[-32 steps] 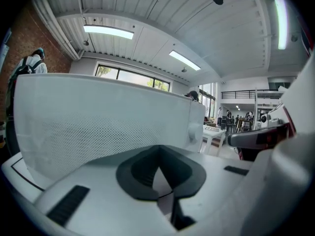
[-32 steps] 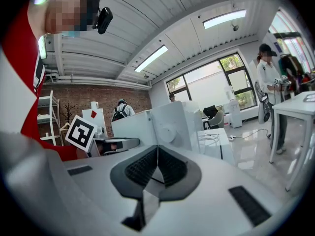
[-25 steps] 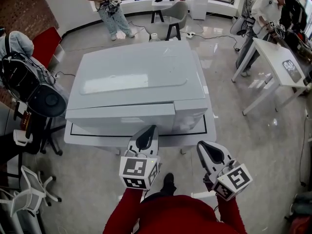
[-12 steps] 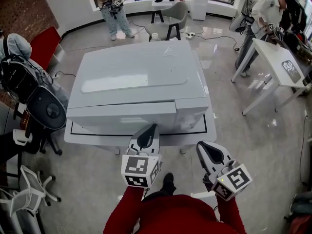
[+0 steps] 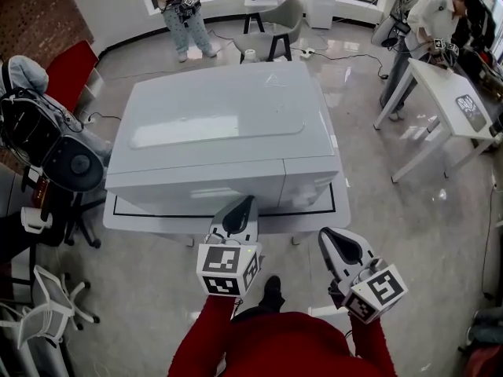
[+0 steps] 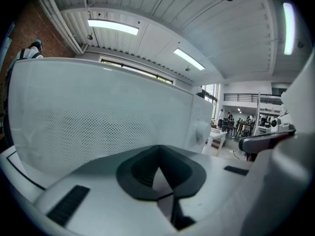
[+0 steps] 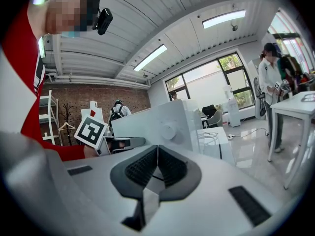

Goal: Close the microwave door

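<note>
A white microwave [image 5: 224, 128] stands on a low white table [image 5: 336, 208] in the head view. Its door [image 5: 196, 191] lies almost flush with the control panel [image 5: 310, 183]. My left gripper [image 5: 244, 203] is shut and empty, its tip right at the lower door front. In the left gripper view [image 6: 158, 151] the door's dotted window [image 6: 98, 127] fills the frame close ahead. To the right, my right gripper [image 5: 333, 238] hangs shut and empty, short of the table edge. The right gripper view [image 7: 157, 152] shows the microwave's panel side and knob [image 7: 168, 131].
A black backpack [image 5: 43, 132] rests on a chair at the left, with a white chair base [image 5: 47, 305] below it. Another white table [image 5: 452, 96] stands at the right with a person beside it. More people and a grey chair [image 5: 279, 26] are behind the microwave.
The door has swung in from slightly ajar to nearly flush with the panel. My left gripper has edged a little toward it; the right gripper has stayed put.
</note>
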A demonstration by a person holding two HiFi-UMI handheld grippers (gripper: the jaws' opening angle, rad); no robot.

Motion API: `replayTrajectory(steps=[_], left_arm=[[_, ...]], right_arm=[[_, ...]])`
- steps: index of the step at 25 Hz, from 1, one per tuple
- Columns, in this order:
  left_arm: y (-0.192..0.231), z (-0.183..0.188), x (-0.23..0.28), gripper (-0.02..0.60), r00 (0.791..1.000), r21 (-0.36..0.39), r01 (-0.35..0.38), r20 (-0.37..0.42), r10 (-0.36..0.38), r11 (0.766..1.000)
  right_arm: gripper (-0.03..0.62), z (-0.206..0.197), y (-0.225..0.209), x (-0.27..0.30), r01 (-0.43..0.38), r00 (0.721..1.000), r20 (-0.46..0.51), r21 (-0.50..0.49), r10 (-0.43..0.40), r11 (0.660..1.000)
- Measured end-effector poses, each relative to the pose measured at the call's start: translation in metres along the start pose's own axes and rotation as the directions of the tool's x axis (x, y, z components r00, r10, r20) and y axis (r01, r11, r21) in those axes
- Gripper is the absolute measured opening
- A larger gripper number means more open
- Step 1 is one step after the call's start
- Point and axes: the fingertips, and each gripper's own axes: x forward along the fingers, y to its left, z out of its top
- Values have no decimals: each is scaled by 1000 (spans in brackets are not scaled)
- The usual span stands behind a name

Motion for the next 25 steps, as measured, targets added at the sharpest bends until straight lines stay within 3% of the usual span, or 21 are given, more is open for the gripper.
replayTrajectory(steps=[4, 10, 14, 16, 20, 25], left_arm=[[1, -2, -4, 9, 1000, -14, 13, 18, -13, 1000], [-16, 17, -33, 9, 979, 40, 160, 123, -163, 986], [-27, 24, -55, 9, 961, 77, 213, 163, -223, 974], [-29, 30, -67, 9, 955, 82, 213, 192, -225, 974], [-22, 21, -94, 9, 961, 150, 190, 175, -215, 970], [-27, 22, -120, 8, 960, 106, 174, 202, -193, 979]], right_arm=[[15, 2, 5, 4, -17, 1000, 6, -7, 17, 1000], [15, 22, 16, 9, -66, 993, 90, -40, 70, 997], [15, 31, 21, 4, -97, 987, 123, -47, 102, 994], [15, 35, 22, 0, -102, 984, 143, -54, 108, 993], [15, 41, 22, -16, -84, 979, 180, -72, 96, 994], [15, 39, 18, -41, -54, 981, 180, -85, 68, 995]])
